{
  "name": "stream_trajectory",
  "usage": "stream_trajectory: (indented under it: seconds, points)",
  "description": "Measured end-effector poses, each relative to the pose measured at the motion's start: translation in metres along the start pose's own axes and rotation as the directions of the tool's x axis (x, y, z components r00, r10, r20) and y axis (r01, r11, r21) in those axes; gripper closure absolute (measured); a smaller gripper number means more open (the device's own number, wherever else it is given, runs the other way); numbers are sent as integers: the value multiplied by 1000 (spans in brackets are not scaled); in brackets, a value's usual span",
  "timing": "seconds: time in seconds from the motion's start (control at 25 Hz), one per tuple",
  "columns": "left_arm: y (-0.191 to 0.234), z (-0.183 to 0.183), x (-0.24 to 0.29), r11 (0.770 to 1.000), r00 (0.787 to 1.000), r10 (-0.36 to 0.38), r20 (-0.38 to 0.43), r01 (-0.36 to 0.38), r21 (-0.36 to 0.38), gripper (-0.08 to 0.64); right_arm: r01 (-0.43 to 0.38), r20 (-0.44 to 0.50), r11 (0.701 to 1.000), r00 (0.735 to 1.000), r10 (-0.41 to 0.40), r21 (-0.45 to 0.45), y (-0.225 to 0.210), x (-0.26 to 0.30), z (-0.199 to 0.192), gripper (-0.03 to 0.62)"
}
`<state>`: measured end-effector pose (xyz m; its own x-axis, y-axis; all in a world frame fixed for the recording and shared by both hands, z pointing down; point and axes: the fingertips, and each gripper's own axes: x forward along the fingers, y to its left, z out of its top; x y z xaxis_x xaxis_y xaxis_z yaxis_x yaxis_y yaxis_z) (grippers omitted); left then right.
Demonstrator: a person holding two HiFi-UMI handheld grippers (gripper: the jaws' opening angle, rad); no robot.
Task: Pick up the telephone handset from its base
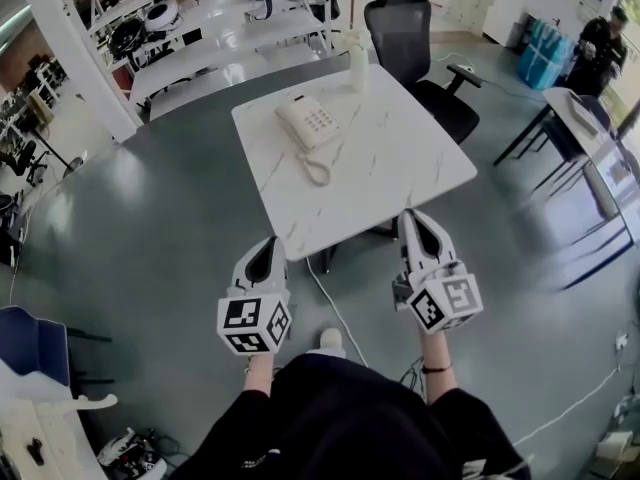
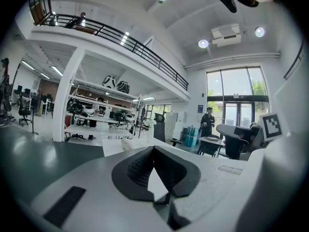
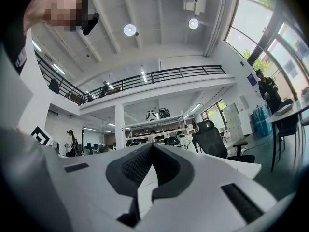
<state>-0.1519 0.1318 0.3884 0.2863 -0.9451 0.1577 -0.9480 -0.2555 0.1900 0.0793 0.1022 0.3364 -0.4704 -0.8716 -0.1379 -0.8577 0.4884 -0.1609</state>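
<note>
The cream plastic telephone handset (image 1: 293,126) lies on its base (image 1: 320,118), long axis pointing away, on the white marbled table (image 1: 400,158), well ahead of the closed, empty left gripper (image 1: 267,246) and right gripper (image 1: 413,220), more in line with the left.

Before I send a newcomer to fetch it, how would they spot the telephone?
Find the white marbled table by the black chair. The telephone sits toward its far left side. Unlike the upright white container, it lies low, with keypad and coiled cord.
</note>
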Motion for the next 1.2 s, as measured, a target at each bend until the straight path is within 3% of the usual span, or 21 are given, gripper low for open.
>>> stream_trajectory:
  seconds: [0.84, 1.2]
  points:
    - [38, -8, 120, 997, 996, 67, -65, -69, -28, 561, 7, -65, 999, 998, -5, 34, -72, 107, -39, 601]
    - [56, -8, 194, 973, 976, 195, -93, -205, -107, 561, -121, -142, 991, 981, 129, 63, -111, 195, -57, 601]
